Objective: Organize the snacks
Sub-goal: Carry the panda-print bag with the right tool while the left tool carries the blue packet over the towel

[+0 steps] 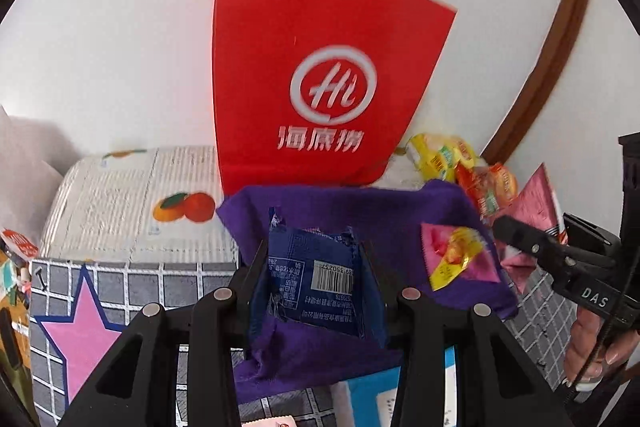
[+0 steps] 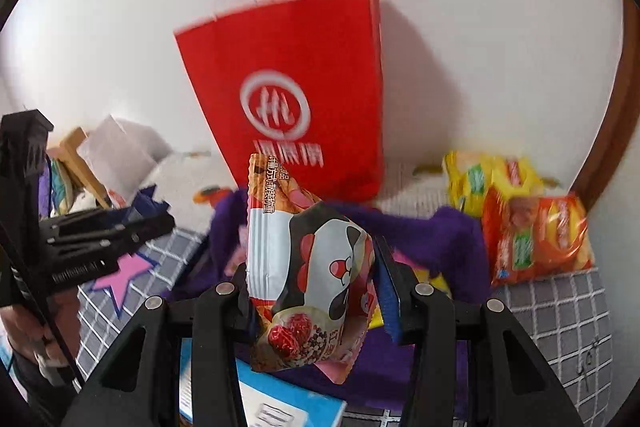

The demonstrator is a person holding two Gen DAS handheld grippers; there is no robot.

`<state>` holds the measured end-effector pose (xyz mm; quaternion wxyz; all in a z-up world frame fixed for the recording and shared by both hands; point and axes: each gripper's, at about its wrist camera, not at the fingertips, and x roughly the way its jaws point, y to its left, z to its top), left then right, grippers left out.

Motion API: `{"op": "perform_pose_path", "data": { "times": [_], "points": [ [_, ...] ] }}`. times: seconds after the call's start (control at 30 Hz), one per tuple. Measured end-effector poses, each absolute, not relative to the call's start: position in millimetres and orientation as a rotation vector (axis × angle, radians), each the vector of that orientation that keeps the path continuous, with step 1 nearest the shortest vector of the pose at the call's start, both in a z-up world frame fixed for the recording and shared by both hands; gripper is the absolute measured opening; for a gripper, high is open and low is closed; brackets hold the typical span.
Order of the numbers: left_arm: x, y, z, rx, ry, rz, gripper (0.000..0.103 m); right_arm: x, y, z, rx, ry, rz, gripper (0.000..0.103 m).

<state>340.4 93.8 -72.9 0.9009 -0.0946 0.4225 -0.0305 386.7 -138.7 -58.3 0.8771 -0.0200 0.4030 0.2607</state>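
Observation:
My left gripper [image 1: 314,259] is shut on a dark blue snack packet [image 1: 316,283] with a barcode, held above a purple cloth [image 1: 360,211]. My right gripper [image 2: 310,263] is shut on a snack packet with a panda and red dates [image 2: 312,267], also over the purple cloth [image 2: 448,239]. A red paper bag with white handles [image 1: 320,67] stands upright against the wall behind the cloth; it also shows in the right wrist view [image 2: 304,87]. A pink and yellow packet [image 1: 456,259] lies on the cloth. The right gripper [image 1: 536,247] shows in the left wrist view, holding a pink packet [image 1: 536,211].
Yellow and orange chip bags [image 2: 520,219] lie right of the red bag by a brown wooden frame [image 2: 616,131]. A white box with printed oranges [image 1: 132,203] sits to the left. The grey checked tablecloth [image 1: 132,283] has a pink star [image 1: 80,339]. A blue-edged box [image 2: 280,403] lies near.

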Motion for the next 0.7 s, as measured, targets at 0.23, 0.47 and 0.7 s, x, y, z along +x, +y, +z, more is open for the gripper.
{"op": "perform_pose_path", "data": {
  "times": [0.23,0.47,0.7],
  "points": [
    [349.9,92.4,-86.8,-0.187,0.909,-0.067,0.039,406.4,-142.9,-85.0,-0.052,0.946,0.559,0.045],
    [354.8,92.9,-96.8,-0.189,0.935,-0.058,0.039,419.3,-159.6,-101.0,-0.070,1.056,0.524,0.045],
    [356.8,85.5,-102.7,-0.174,0.948,-0.067,0.039,415.4,-152.7,-109.5,-0.147,1.077,0.529,0.045]
  ]
}}
